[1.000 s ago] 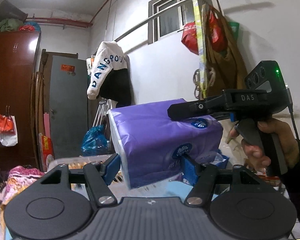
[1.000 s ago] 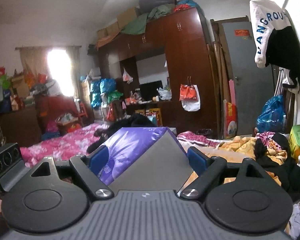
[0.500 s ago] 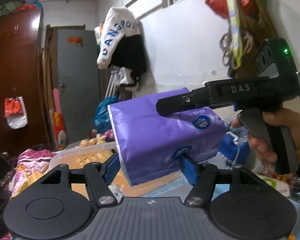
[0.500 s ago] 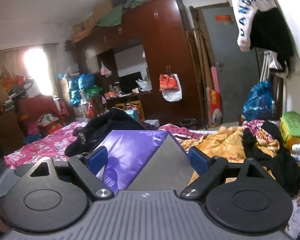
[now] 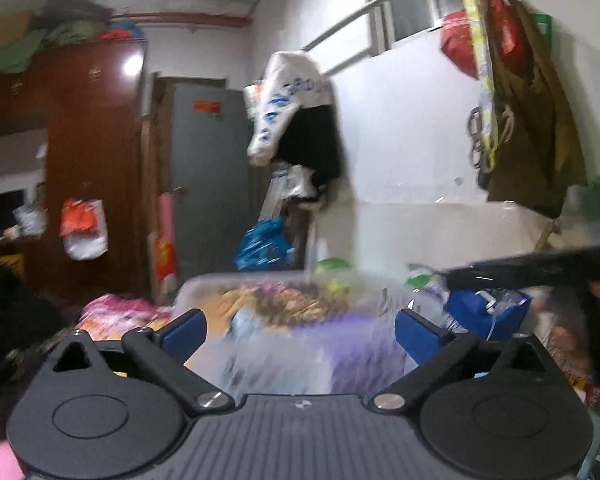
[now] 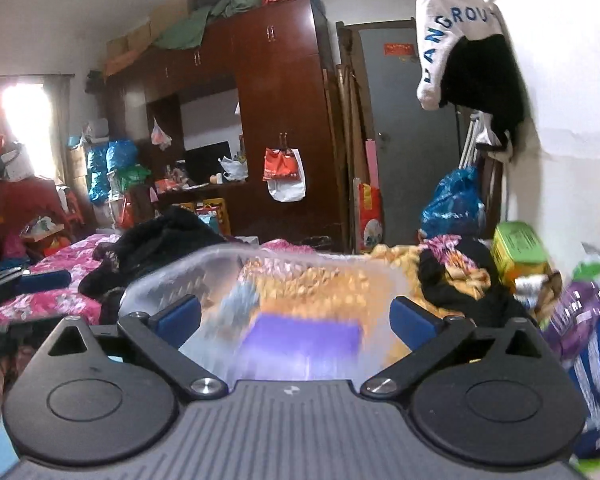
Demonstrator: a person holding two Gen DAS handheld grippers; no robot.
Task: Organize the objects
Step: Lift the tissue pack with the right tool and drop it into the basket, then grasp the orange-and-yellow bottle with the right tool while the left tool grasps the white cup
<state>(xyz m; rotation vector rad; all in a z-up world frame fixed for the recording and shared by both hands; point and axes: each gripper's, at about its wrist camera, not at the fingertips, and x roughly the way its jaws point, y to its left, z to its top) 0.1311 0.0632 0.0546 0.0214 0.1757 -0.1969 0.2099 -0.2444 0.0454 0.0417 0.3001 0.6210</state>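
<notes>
The pack (image 6: pixel 304 340), purple and blurred, lies inside the clear bin (image 6: pixel 172 280), low between your two sets of tongs and touching neither. In the left wrist view it shows only as a purple smear (image 5: pixel 340 344) behind the bin's wall (image 5: pixel 204 284).

Going left to right in the right wrist view: the pink bed (image 6: pixel 56 276) with a black garment (image 6: pixel 160 236) heaped on it, then the bin, then a pile of clothes (image 6: pixel 456 276), a green box (image 6: pixel 516 248) and a purple bag (image 6: pixel 580 308) at the far right. Behind stand the wardrobe (image 6: pixel 284 112) with a red-and-white bag (image 6: pixel 284 172) hung on it, the grey door (image 6: pixel 404 128), and a white hoodie (image 6: pixel 448 32) on the wall rail.

Your left tongs (image 5: pixel 300 328) are released, the blue pads (image 5: pixel 184 332) spread wide with nothing between them but the bin below. Your right tongs (image 6: pixel 296 316) are likewise released, pads (image 6: pixel 412 320) wide apart over the bin. In the left wrist view, the right tool reaches in from the right edge as a dark blurred bar (image 5: pixel 532 268), above a blue bag (image 5: pixel 484 312).
</notes>
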